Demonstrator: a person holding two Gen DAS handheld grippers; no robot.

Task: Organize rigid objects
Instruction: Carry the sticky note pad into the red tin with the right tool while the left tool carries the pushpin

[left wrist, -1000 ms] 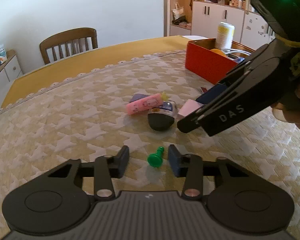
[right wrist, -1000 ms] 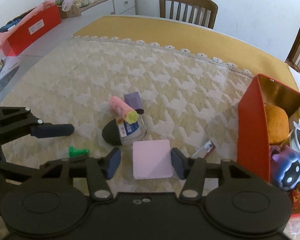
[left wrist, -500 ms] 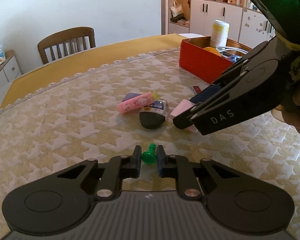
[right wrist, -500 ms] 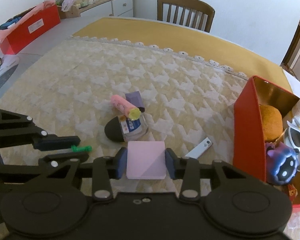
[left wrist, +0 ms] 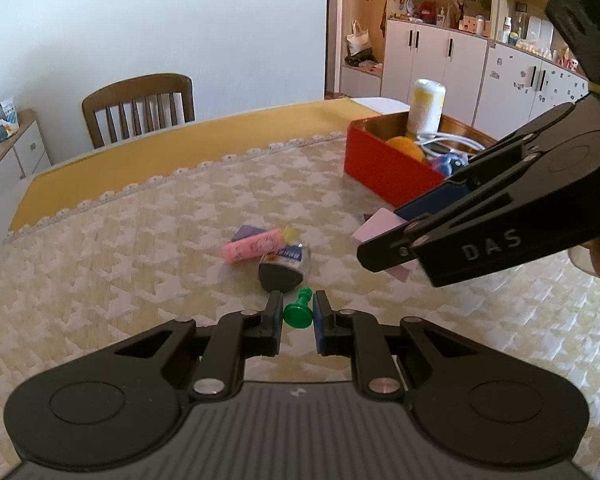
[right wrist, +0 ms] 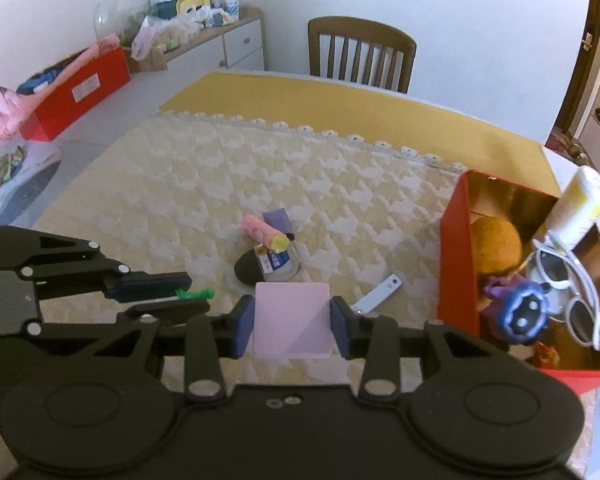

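My left gripper [left wrist: 297,314] is shut on a small green pawn [left wrist: 299,311] and holds it above the tablecloth; the pawn also shows in the right wrist view [right wrist: 194,294]. My right gripper [right wrist: 292,320] is shut on a flat pink square box [right wrist: 292,320], lifted off the table; the box also shows in the left wrist view [left wrist: 374,224]. A red bin [right wrist: 454,256] stands at the right, holding an orange ball, white sunglasses, a blue-purple toy and a yellow-white can.
On the cloth lie a pink tube [left wrist: 252,245], a purple block [left wrist: 246,232], a black-and-clear pouch [left wrist: 284,266] and a small white stick [right wrist: 380,294]. A wooden chair [left wrist: 138,106] stands at the far table edge. Cabinets line the right wall.
Both grippers closed: the left on the green pawn, the right on the pink box. Both have since lifted their objects off the table.
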